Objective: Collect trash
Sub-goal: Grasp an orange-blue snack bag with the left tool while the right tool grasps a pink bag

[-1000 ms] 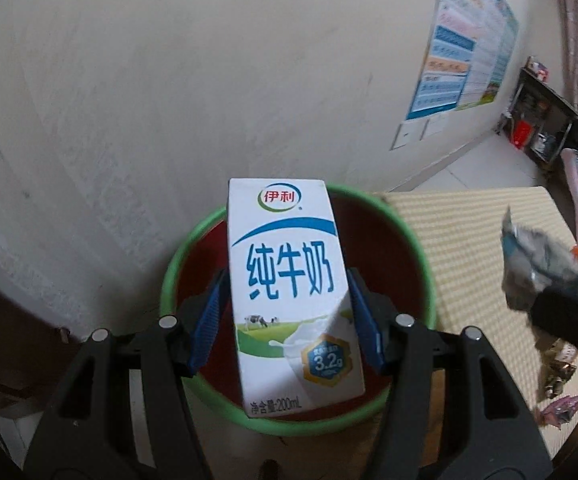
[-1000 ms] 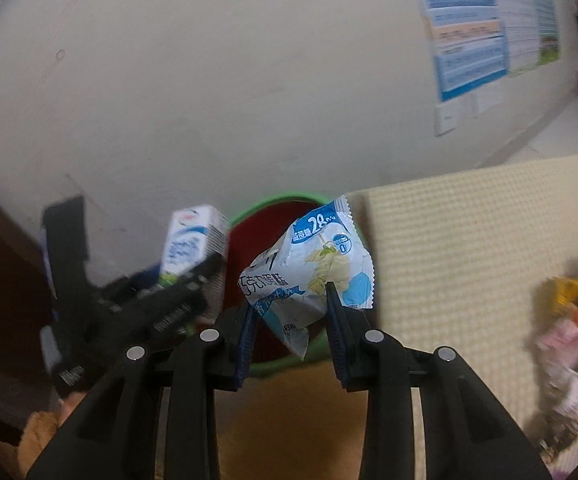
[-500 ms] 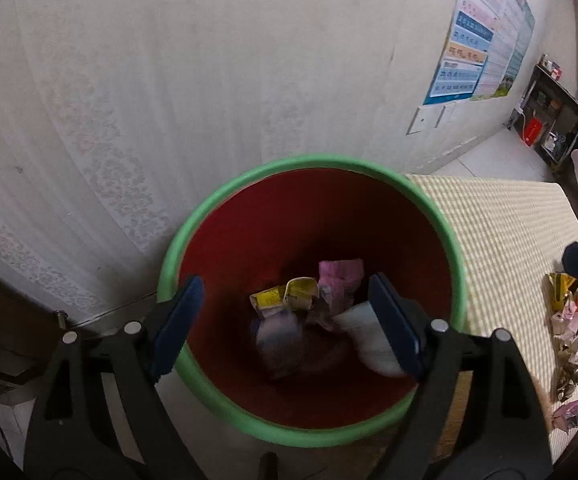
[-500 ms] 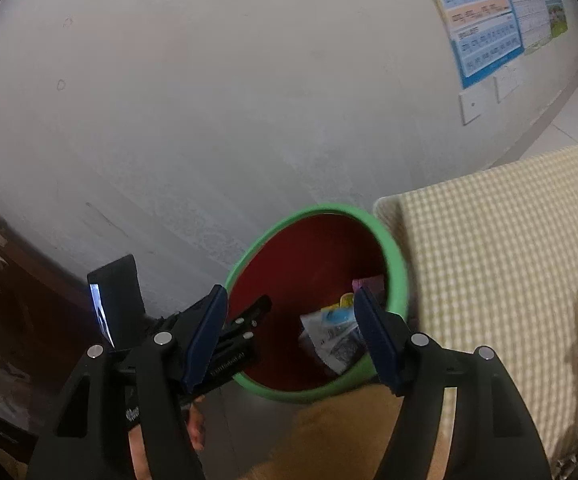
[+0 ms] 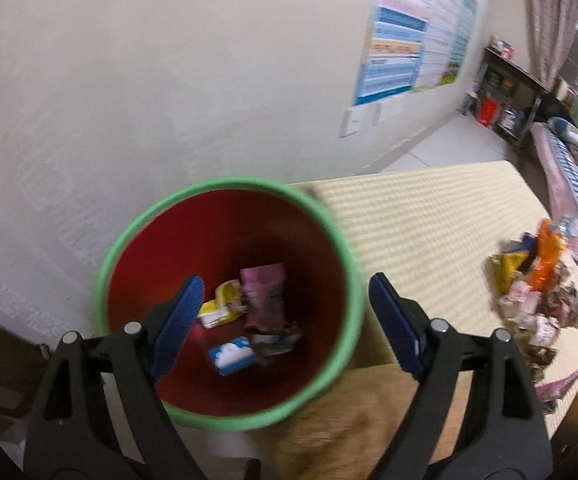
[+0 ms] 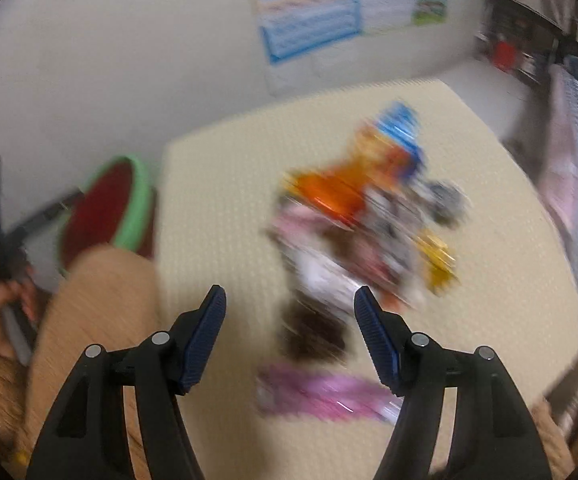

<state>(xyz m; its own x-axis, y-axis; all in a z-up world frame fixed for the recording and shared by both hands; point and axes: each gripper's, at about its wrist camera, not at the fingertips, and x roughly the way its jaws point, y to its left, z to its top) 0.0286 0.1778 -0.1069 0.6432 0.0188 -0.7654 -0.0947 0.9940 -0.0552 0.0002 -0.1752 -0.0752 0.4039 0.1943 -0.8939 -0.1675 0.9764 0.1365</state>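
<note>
Bin: round green-rimmed red plastic bin [image 5: 231, 300], wrappers inside.
Left gripper [image 5: 285, 320]: above bin, wide, empty.
Right gripper [image 6: 289, 332]: wide, empty, over blurred wrapper heap [image 6: 369, 216] beside bin.

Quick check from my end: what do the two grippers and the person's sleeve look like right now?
Both match: the left gripper and right gripper have black plastic arms with triangular cut-outs and silver pivot pins. Their fingers carry ribbed blue pads. No cables or markings show. In the right wrist view, the sleeve is a tan, fuzzy knit.
</note>
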